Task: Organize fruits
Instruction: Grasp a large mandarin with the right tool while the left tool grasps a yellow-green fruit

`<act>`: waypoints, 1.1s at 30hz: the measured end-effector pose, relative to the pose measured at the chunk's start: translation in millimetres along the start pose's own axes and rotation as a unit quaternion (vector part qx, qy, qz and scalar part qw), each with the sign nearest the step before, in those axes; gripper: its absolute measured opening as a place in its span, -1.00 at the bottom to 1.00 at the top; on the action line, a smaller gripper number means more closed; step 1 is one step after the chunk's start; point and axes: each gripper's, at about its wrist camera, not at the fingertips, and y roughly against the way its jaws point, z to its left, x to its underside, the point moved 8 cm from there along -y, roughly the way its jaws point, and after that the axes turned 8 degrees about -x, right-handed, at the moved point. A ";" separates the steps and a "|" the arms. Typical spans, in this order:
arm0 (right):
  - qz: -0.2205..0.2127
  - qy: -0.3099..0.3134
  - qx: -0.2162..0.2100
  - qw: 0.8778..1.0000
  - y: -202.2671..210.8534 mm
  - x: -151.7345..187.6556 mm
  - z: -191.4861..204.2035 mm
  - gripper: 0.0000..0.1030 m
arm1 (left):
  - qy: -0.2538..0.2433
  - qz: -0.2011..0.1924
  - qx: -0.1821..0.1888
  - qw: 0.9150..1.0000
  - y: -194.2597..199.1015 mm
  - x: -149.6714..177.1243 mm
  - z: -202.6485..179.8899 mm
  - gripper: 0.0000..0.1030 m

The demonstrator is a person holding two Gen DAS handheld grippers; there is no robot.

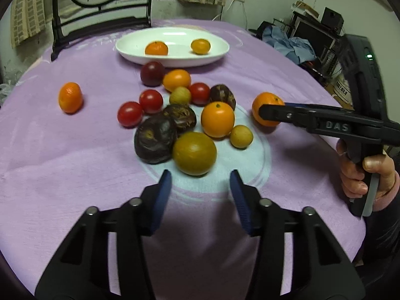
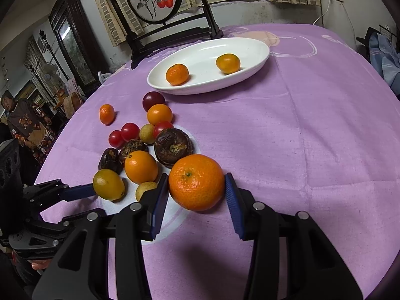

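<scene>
Right tool: jaws straddle a mandarin that sits on the purple-clothed counter, just right of the fruit cluster. The blue pads stand at either flank of the fruit. The left pad appears to touch the skin; the right pad is at or just off it. Whether the jaws have closed with any force cannot be told. The fruit rests on the cloth, not lifted.

Left tool: jaws wide apart, holding nothing, hovering near the greenish-yellow round fruit at the near edge of the cluster.

Destination: a white oval dish at the far side of the counter, with two small oranges already in it. On the cloth lie cherry tomatoes, dark wrinkled passion fruits, a plum, pale longans and further oranges, one lying well apart to the left.

Handling assessment: the mandarin is judged light, round and inclined to roll, with a loose, pebbled rind over soft flesh. The rind gives fair grip but bruises under hard pressure. Recommended hold is across the widest girth, pads opposed and level, with moderate squeeze only. The tomatoes call for still gentler closure, since their skins are smooth and could split.
</scene>
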 end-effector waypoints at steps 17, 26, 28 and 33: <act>-0.003 0.008 -0.001 1.000 2.0 -0.2 3.9 -0.13 | 0.011 0.014 -0.018 1.000 -21.0 -17.8 -5.4 -0.19; -0.004 0.009 -0.001 1.000 3.5 0.1 4.6 -0.13 | 0.023 0.012 -0.008 1.000 -19.9 -17.6 -2.6 -0.33; -0.007 0.009 -0.001 1.000 4.4 -0.4 4.3 -0.13 | 0.024 0.005 -0.005 1.000 -15.5 -16.8 -2.2 -0.35; -0.028 0.009 -0.022 0.999 11.7 -8.6 9.7 -0.12 | 0.033 -0.029 0.021 0.999 7.0 -26.9 0.5 -0.54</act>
